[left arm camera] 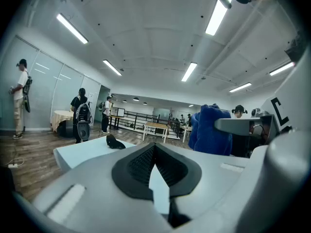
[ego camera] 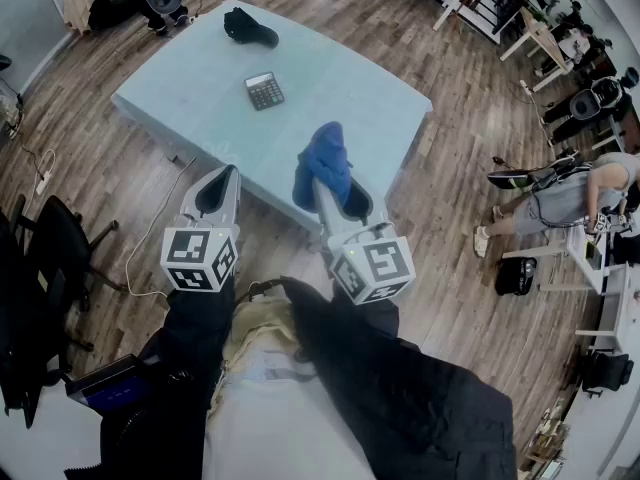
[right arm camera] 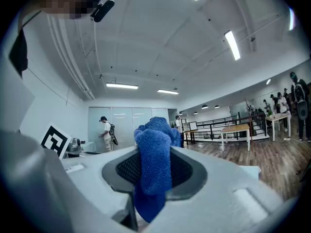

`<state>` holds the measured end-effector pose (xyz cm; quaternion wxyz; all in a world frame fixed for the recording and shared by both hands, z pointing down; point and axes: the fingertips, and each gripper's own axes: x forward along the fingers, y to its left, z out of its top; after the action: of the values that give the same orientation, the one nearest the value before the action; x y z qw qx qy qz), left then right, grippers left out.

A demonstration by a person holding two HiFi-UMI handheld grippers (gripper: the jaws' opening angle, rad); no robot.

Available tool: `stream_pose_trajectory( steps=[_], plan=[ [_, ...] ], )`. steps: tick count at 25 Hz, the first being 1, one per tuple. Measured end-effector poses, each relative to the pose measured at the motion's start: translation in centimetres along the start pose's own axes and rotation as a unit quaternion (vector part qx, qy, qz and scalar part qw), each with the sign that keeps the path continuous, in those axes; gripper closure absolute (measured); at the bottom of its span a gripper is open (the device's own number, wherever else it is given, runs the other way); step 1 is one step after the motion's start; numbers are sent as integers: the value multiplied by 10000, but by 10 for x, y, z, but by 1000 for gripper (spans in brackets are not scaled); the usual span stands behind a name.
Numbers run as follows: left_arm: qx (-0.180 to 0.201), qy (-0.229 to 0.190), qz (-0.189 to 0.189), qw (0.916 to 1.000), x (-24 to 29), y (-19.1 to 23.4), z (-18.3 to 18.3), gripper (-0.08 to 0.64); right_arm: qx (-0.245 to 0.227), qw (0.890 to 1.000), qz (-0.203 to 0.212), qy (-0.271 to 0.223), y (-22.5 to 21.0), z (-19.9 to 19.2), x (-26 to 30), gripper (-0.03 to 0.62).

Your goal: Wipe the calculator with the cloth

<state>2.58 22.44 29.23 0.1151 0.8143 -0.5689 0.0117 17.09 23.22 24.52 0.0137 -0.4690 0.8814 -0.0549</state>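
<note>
While both grippers are held out side by side in front of the person's body, their jaws point away from the person toward a pale blue table [ego camera: 190,88], and their marker cubes sit closest to the dark sleeves. The left gripper [ego camera: 230,172] hovers over the wooden floor just short of the table's near edge. In its own view, the left gripper [left arm camera: 155,147] has its jaws brought together at the tips with nothing between them. The right gripper [ego camera: 327,190] reaches to about the table's near edge. Its jaws are clamped on a blue cloth [ego camera: 324,165], which bunches up above the tips and hangs down on either side. In the right gripper view, the cloth [right arm camera: 154,169] fills the space between the dark pads of the right gripper [right arm camera: 154,154], rising above them and trailing below. Both gripper views look out roughly level across the room, taking in the ceiling lights, so neither tool is angled down at the tabletop. The calculator [ego camera: 264,91] lies flat, keys up, near the middle of the table, well apart from both grippers and untouched. A black cap [ego camera: 249,27] rests toward the table's far side. From the left gripper view, the cloth [left arm camera: 210,130] shows at the right and the cap [left arm camera: 114,142] sits on the table [left arm camera: 82,152] ahead.
</note>
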Motion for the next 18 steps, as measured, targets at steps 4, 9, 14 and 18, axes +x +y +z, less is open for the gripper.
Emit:
stream_pose_trajectory(
  steps=[4, 9, 14, 18],
  plan=[
    [-13, 24, 8, 10000, 4, 4, -4, 565, 8, 10000, 33, 34, 0, -6, 6, 479],
    [-23, 7, 50, 10000, 3, 10, -4, 565, -2, 10000, 42, 65, 2, -8, 11, 477],
    [-62, 19, 87, 9999, 1, 19, -4, 565, 16, 10000, 34, 86, 6, -10, 16, 477],
    [-103, 56, 64, 9999, 0, 23, -6, 565, 52, 9999, 1, 105, 9, -11, 17, 476]
  ],
)
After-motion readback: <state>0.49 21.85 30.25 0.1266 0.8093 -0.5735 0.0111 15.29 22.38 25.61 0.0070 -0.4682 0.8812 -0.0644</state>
